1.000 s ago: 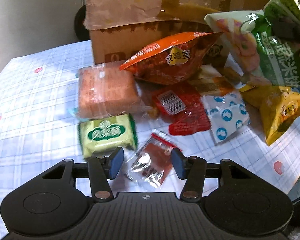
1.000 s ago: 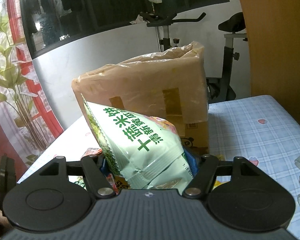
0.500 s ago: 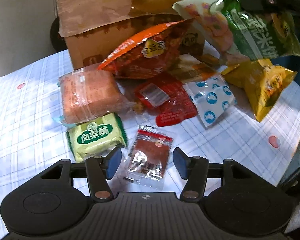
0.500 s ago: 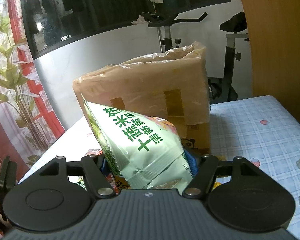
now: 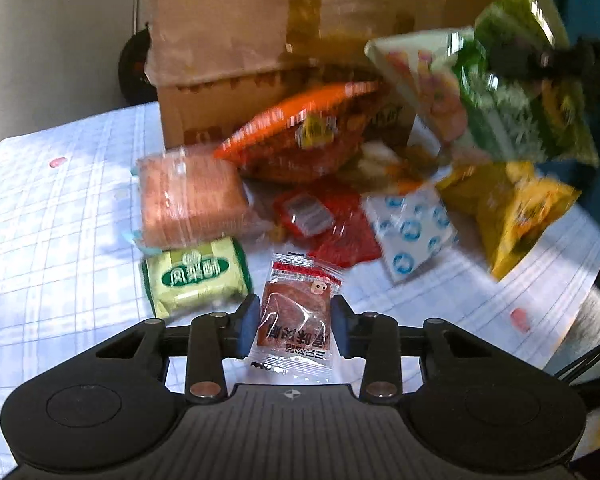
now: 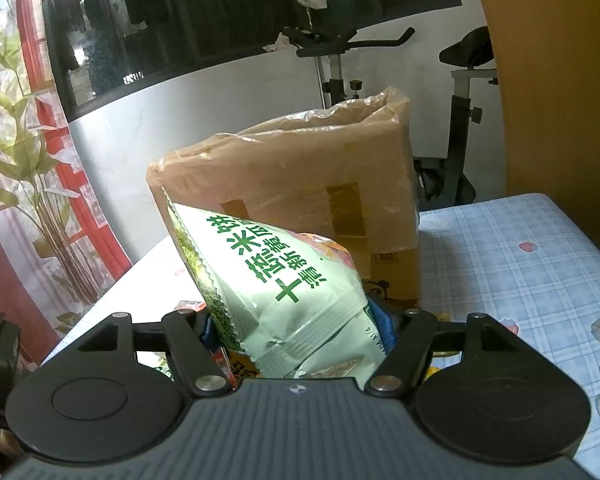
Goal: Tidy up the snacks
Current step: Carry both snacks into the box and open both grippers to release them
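Cardboard box (image 6: 300,184) stands at the far side of the checked tablecloth (image 5: 60,216), snacks heaped in front. Right gripper (image 6: 300,332) pinches the green bag (image 6: 284,292), held near the box. Left gripper (image 5: 294,322), jaws just closing, clamps the small clear packet (image 5: 296,316) beside the green cake pack (image 5: 196,276). Step: pickup. Next, likely carry both over the box opening.

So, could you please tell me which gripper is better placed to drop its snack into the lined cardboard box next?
Right, probably. The right gripper holds the pale green snack bag directly facing the plastic-lined cardboard box. The left gripper has just closed on the small clear red-topped packet, low by the table.
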### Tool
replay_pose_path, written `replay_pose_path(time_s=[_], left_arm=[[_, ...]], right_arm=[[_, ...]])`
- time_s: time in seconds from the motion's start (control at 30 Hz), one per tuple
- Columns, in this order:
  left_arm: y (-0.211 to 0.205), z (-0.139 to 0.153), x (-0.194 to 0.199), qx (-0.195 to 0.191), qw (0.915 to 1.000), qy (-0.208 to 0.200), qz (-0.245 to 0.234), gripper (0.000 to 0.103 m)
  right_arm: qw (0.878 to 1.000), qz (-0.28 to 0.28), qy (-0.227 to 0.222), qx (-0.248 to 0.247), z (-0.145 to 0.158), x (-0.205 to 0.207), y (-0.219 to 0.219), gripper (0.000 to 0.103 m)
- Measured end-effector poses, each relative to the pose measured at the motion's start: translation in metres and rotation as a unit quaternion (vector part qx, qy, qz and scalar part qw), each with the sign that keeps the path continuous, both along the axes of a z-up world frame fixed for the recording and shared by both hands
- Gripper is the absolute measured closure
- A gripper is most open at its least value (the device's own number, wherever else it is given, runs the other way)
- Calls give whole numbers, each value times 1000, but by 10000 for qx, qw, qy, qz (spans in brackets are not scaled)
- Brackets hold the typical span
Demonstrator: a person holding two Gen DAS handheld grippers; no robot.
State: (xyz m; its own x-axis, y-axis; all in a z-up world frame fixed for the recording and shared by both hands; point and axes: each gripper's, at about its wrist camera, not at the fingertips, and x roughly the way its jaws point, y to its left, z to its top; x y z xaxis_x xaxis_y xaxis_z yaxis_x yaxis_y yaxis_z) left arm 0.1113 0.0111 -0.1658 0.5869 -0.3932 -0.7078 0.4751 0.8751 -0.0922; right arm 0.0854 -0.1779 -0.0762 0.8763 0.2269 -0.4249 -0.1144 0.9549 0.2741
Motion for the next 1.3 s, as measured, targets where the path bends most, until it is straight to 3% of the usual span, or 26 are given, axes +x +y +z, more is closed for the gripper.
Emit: replay_pose_path(time_s=[0.2,0.4,0.57,0.7,0.83,1.03,1.17,1.3], left_arm=[[14,39,-4,-627,9966,-469,267,63],[18,92,0,-1039,9850,-1252,579,62],[18,142,18,-1337,9716,-1844,643,62],[10,173,46,-1370,9650,-2132,674,62],[-5,192,90,-1420,9655,-2079,673,62],[-17,198,149,-1344,9670,-1852,1124,62],[-21,188,170,-1070,9710,-1677,1326,62],[-24,179,187,-845,9745,-1548,1389,62]], right_arm=[[9993,138,-323,87,22,-8,0,32],[9955,155,-835,408,63,-7,-10,32],[9908,176,-1234,529,103,12,-19,32],[9901,227,-1281,527,129,48,-20,32],[9896,124,-1103,916,139,97,-26,32],[9901,-275,-802,1120,133,161,-34,32],[9911,-421,-101,1261,109,196,-37,32],[9919,-613,374,1046,88,212,-33,31]])
